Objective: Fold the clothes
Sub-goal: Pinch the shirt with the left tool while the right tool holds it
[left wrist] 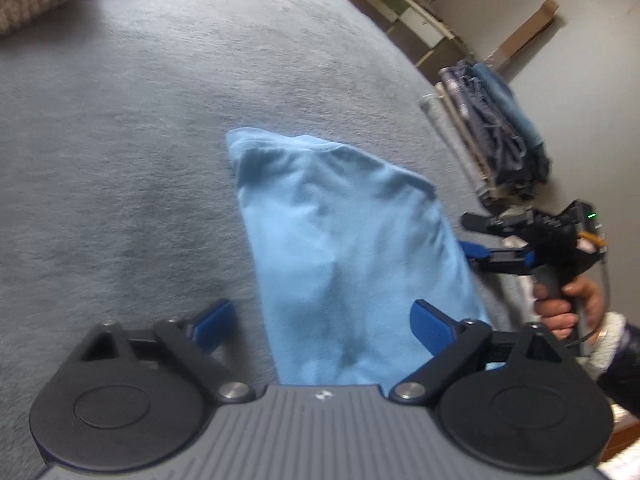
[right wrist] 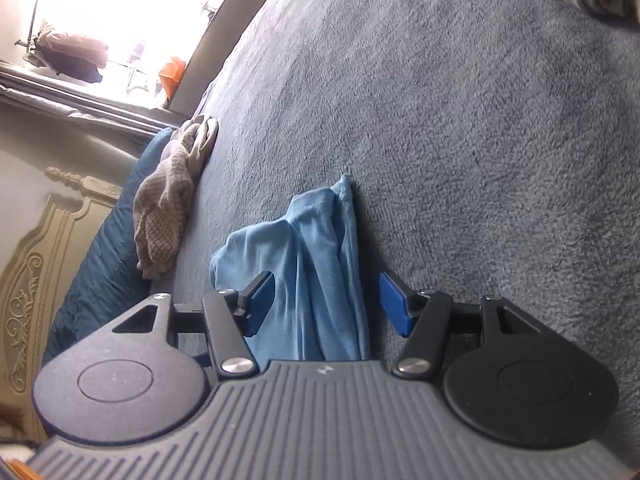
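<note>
The light blue garment (left wrist: pixel 344 248) lies bunched on the grey bed cover (left wrist: pixel 140 140). The left tongs (left wrist: pixel 324 326) gape wide over its near end, pads clear of it. The right tongs (right wrist: pixel 326 304) stand half open astride the cloth, gripping nothing. A beige knit (right wrist: pixel 164 216) lies far left.

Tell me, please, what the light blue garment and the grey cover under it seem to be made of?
Light blue garment: probably a thin cotton-like knit, matte; it drapes in soft folds and shows a stitched hem. Grey cover: looks like fleece or plush, matte; its surface is fuzzy and nubbly.
</note>
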### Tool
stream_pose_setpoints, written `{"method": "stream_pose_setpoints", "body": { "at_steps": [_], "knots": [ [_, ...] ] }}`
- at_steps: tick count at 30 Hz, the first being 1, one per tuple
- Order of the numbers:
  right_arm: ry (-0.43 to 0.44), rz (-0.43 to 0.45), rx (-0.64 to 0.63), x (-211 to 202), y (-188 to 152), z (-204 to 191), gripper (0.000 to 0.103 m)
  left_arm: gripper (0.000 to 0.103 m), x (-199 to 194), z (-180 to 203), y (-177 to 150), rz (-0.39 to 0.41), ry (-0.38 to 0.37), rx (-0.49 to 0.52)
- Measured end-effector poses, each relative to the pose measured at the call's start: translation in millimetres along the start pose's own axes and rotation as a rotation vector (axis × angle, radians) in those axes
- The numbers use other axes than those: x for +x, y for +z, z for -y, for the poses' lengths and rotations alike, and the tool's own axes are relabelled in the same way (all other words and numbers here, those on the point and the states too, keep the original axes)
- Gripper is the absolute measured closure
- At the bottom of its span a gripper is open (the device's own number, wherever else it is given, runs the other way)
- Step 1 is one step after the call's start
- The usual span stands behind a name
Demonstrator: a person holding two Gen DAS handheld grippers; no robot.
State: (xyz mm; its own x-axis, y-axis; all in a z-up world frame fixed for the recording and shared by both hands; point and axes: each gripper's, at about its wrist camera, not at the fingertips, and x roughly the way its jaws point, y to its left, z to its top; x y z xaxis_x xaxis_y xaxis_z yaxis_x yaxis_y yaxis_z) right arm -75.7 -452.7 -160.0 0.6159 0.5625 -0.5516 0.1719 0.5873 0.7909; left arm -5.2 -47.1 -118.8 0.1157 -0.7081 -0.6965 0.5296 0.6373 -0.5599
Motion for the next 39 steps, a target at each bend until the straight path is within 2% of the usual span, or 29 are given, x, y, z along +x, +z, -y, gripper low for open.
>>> {"method": "stream_pose_setpoints", "body": {
  "at_steps": [4,9,17,21,26,36,39],
  "knots": [
    [0.008,-0.01,-0.016,5.9,4.8,-0.7,0.046,0.02,8.1,-4.9,5.9,-0.006,-0.047,-0.012],
    [0.034,-0.013,-0.02,15.6,14.0,0.4,0.046,0.025,13.6,-12.7,12.1,0.007,-0.087,-0.046],
    [0.127,-0.067,-0.038,41.4,30.5,-2.8,0.046,0.03,30.9,-25.1,30.3,0.044,-0.159,-0.107],
    [0.173,-0.104,-0.033,38.2,24.3,-0.2,0.046,0.03,34.9,-25.6,34.7,0.045,-0.179,-0.123],
    [0.221,-0.163,-0.035,32.4,8.3,2.2,0.046,0.033,31.4,-27.5,33.2,0.022,-0.191,-0.075],
    [0.227,-0.187,-0.082,66.9,20.6,-19.5,0.048,0.041,48.7,-32.9,50.5,0.036,-0.22,-0.101],
    [0.213,-0.193,-0.093,66.1,20.2,-20.4,0.055,0.043,49.6,-36.4,51.2,0.037,-0.242,-0.109]
  ]
}}
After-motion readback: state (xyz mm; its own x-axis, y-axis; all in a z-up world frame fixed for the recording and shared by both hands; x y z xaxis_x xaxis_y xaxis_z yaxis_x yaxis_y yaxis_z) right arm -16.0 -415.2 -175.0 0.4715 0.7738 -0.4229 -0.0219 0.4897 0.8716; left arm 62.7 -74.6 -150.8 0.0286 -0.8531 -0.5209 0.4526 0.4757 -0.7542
